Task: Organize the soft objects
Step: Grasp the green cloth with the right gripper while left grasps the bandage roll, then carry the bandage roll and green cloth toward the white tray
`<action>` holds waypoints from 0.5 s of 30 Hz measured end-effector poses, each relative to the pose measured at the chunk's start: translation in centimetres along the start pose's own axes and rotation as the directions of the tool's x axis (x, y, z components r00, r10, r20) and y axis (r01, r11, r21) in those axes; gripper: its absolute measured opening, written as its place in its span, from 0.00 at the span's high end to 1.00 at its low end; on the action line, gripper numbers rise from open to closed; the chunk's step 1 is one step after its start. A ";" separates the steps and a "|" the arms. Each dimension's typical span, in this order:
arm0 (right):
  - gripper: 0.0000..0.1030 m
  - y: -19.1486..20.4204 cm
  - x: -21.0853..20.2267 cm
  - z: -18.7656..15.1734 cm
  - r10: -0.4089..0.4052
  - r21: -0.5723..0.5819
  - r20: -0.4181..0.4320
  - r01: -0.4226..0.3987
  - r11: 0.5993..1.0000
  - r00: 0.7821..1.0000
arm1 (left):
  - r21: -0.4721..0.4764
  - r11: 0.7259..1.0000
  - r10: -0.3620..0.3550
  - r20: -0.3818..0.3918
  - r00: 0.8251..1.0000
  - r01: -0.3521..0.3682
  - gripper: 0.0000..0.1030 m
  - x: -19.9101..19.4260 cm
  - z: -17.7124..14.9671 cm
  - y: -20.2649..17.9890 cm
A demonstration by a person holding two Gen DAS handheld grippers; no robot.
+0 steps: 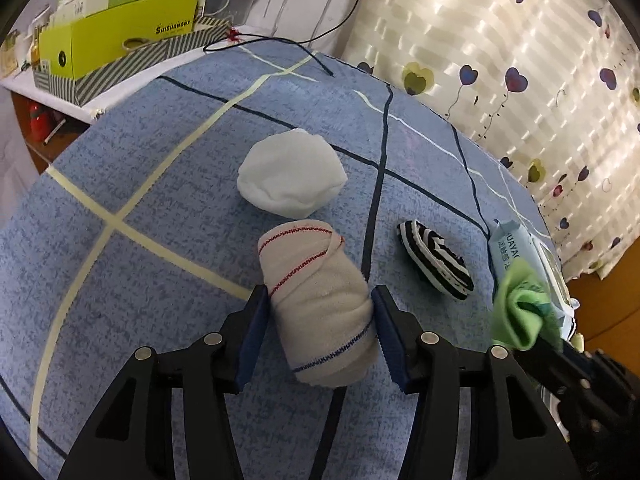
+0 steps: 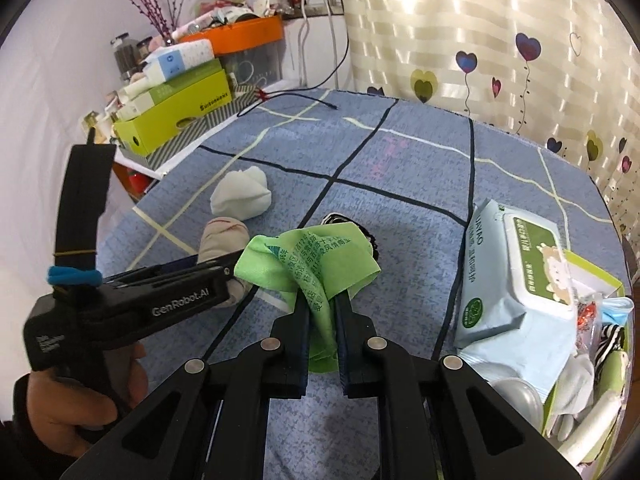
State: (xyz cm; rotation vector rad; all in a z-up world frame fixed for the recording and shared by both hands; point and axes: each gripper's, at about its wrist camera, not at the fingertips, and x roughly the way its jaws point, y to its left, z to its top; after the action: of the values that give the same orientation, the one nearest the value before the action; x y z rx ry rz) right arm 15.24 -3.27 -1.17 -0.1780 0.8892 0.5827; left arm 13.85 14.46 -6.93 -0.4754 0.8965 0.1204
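Observation:
A rolled beige towel (image 1: pixel 316 300) with red and blue stitching lies on the blue checked cloth (image 1: pixel 140 200). My left gripper (image 1: pixel 320 300) has a jaw on each side of it, pads touching its sides. A white cloth bundle (image 1: pixel 290 172) lies just beyond; a black-and-white striped roll (image 1: pixel 436 258) lies to the right. My right gripper (image 2: pixel 320 304) is shut on a green printed cloth (image 2: pixel 308 264), held above the table; this cloth also shows in the left wrist view (image 1: pixel 520 308). The towel (image 2: pixel 222 238) and white bundle (image 2: pixel 240 194) show behind the left gripper body (image 2: pixel 132 304).
A pack of wet wipes (image 2: pixel 516 280) lies at the right edge, on a green box (image 2: pixel 592 360) holding several soft items. A lime box (image 1: pixel 120 36) and clutter stand on a shelf at the back left. A black cable (image 1: pixel 280 42) lies at the far edge. A curtain (image 1: pixel 520 60) hangs behind.

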 end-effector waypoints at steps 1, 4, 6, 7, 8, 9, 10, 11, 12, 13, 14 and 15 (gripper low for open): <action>0.89 -0.1 -0.3 0.0 -0.002 0.002 0.006 0.002 1.000 1.000 | 0.007 1.000 0.003 0.003 1.000 -0.003 0.50 -0.1 0.0 -0.1; 0.89 -0.3 -1.1 -0.2 -0.001 0.006 0.021 0.000 1.000 1.000 | 0.024 1.000 0.004 0.017 1.000 -0.004 0.51 -0.8 -0.1 -0.2; 0.89 -0.3 -1.4 -0.2 0.000 0.005 0.028 -0.001 1.000 1.000 | 0.034 0.999 0.000 0.031 1.000 -0.001 0.51 -1.5 -0.3 -0.4; 0.89 -0.3 -1.8 -0.3 0.004 0.004 0.034 -0.004 1.000 0.999 | 0.040 0.999 -0.002 0.039 0.999 0.000 0.51 -1.9 -0.4 -0.5; 0.89 -0.3 -2.0 -0.4 0.006 0.004 0.038 -0.007 1.000 0.999 | 0.045 0.999 -0.003 0.044 0.999 0.001 0.51 -2.2 -0.5 -0.7; 0.89 -0.3 -2.2 -0.5 0.007 0.003 0.042 -0.007 1.000 0.999 | 0.052 0.999 -0.004 0.051 0.999 0.002 0.51 -2.6 -0.6 -0.8; 0.89 -0.3 -2.5 -0.7 0.008 0.003 0.046 -0.009 1.000 0.999 | 0.060 0.998 -0.008 0.057 0.998 0.005 0.51 -3.1 -0.8 -0.9; 0.89 -0.4 -2.8 -0.8 0.011 0.004 0.051 -0.012 1.000 0.999 | 0.064 0.998 -0.014 0.060 0.998 0.010 0.51 -3.5 -0.9 -1.0; 0.89 -0.4 -3.1 -0.9 0.013 0.005 0.055 -0.013 1.000 0.998 | 0.069 0.997 -0.019 0.065 0.998 0.015 0.51 -3.9 -1.1 -1.2; 0.89 -0.4 -3.5 -1.2 0.010 0.007 0.061 -0.010 1.000 0.998 | 0.074 0.997 -0.022 0.069 0.997 0.017 0.51 -4.3 -1.2 -1.3; 0.89 -0.4 -3.9 -1.3 0.009 0.009 0.066 -0.009 1.000 0.998 | 0.083 0.996 -0.030 0.074 0.997 0.024 0.51 -4.8 -1.4 -1.6; 0.89 -0.4 -4.3 -1.5 0.010 0.010 0.073 -0.011 1.000 0.997 | 0.090 0.996 -0.037 0.078 0.996 0.030 0.51 -5.2 -1.7 -1.8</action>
State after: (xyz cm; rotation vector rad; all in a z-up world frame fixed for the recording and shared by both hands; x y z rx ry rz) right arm 12.41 -5.92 1.17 -0.1416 0.8226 0.5908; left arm 9.91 12.61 -3.13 -0.4003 0.8119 0.0686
